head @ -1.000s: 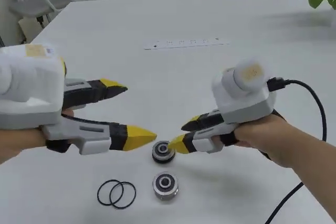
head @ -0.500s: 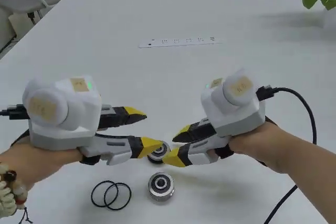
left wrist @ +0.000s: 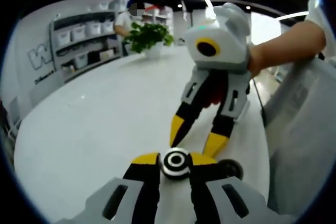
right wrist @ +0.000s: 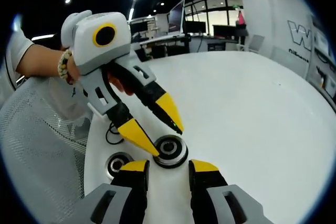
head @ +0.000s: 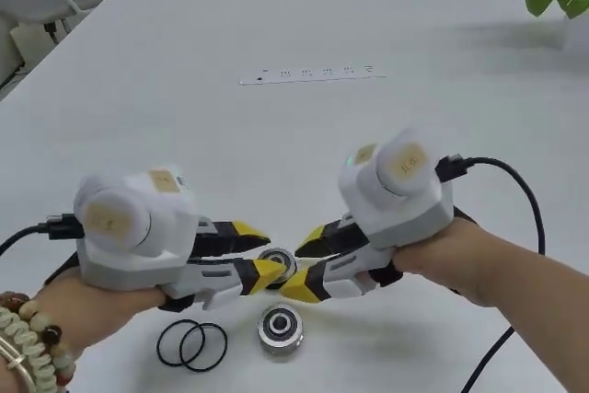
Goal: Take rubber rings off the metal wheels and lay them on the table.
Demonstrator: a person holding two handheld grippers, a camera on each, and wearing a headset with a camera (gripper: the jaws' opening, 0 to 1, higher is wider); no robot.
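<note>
Two metal wheels on the table (head: 386,34). The far wheel (head: 276,261) sits between my two sets of tips, and the near wheel (head: 279,327) is just in front of it. Two loose rubber rings (head: 190,344) lie left of the near wheel.

Risks, my guess:
- The far wheel is small and round and pinched only at the tips, so it could squirt out sideways or roll when I pull at its ring.
- Both grippers crowd one spot, so the tips may clash.
- My right tip may slip off the rim and knock the near wheel.

Left gripper (left wrist: 175,159) is low on the left, pointing right. Its jaws are narrow, one either side of the far wheel, and look pressed onto it. Right gripper (right wrist: 169,165) is on the right, pointing left and down. Its jaws are part open with nothing between them, tips just short of the far wheel.
</note>
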